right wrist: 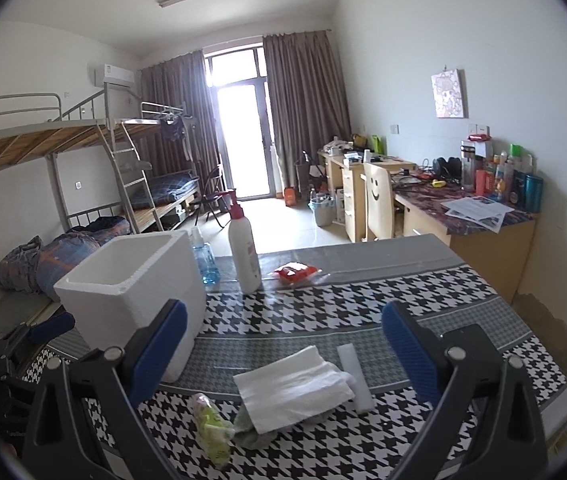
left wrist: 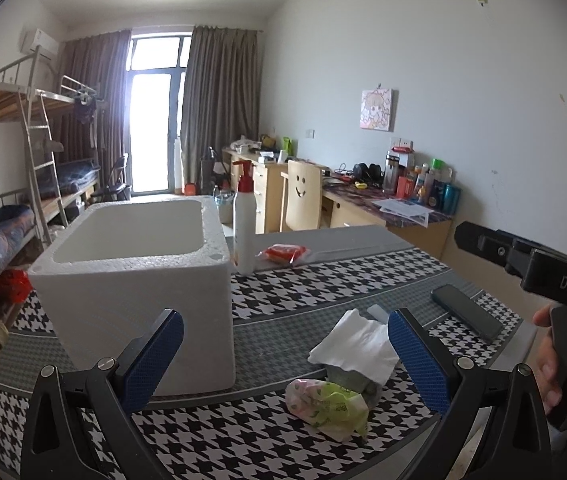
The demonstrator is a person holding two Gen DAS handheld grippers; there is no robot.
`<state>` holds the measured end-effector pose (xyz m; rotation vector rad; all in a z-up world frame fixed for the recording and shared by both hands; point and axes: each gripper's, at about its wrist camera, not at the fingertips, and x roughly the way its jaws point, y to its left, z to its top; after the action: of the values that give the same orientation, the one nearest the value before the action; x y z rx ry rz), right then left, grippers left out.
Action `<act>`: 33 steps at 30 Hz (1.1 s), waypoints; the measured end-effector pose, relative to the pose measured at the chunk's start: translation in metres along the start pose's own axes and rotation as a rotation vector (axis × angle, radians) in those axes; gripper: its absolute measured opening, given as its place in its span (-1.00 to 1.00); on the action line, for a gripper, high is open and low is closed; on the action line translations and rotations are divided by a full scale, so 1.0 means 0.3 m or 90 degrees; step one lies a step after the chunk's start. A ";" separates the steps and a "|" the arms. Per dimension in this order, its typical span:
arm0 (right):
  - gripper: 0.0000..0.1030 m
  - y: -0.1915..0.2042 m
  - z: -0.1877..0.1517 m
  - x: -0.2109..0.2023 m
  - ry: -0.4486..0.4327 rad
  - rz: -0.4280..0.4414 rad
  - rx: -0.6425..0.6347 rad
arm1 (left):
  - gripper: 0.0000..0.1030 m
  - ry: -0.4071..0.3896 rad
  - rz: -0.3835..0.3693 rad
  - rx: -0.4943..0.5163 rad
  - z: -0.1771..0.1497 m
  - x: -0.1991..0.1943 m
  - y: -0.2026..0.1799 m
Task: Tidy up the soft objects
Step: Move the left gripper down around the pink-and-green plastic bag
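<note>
On the houndstooth counter [right wrist: 363, 292], a white foam box [right wrist: 131, 280] stands at the left with its top uncovered, and a pump bottle [right wrist: 243, 252] stands just behind it. The left gripper [left wrist: 285, 354] and right gripper [right wrist: 283, 352] both hover with jaws apart and empty. Near the front edge, a white tissue [right wrist: 295, 388] lies over a grey cloth [left wrist: 353, 380], with a green-and-pink plastic packet [left wrist: 323, 404] touching it.
</note>
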<state>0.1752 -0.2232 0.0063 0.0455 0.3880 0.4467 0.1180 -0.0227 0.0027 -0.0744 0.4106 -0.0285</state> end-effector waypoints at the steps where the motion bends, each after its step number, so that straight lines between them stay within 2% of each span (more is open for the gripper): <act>1: 0.93 -0.004 -0.001 0.000 0.000 -0.003 0.000 | 0.98 0.001 0.003 0.001 -0.003 0.004 0.001; 13: 0.93 -0.042 -0.024 0.037 0.022 -0.016 -0.002 | 0.98 0.017 -0.018 -0.002 -0.031 0.046 -0.013; 24: 0.93 -0.085 -0.073 0.094 0.066 -0.023 0.001 | 0.98 0.060 -0.034 -0.002 -0.083 0.101 -0.034; 33: 0.93 -0.113 -0.111 0.141 0.102 -0.023 0.003 | 0.98 0.103 -0.026 -0.009 -0.125 0.160 -0.053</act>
<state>0.2118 -0.2370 -0.0438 0.0075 0.5463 0.4154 0.1468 -0.0430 -0.0494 -0.0942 0.5703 -0.0722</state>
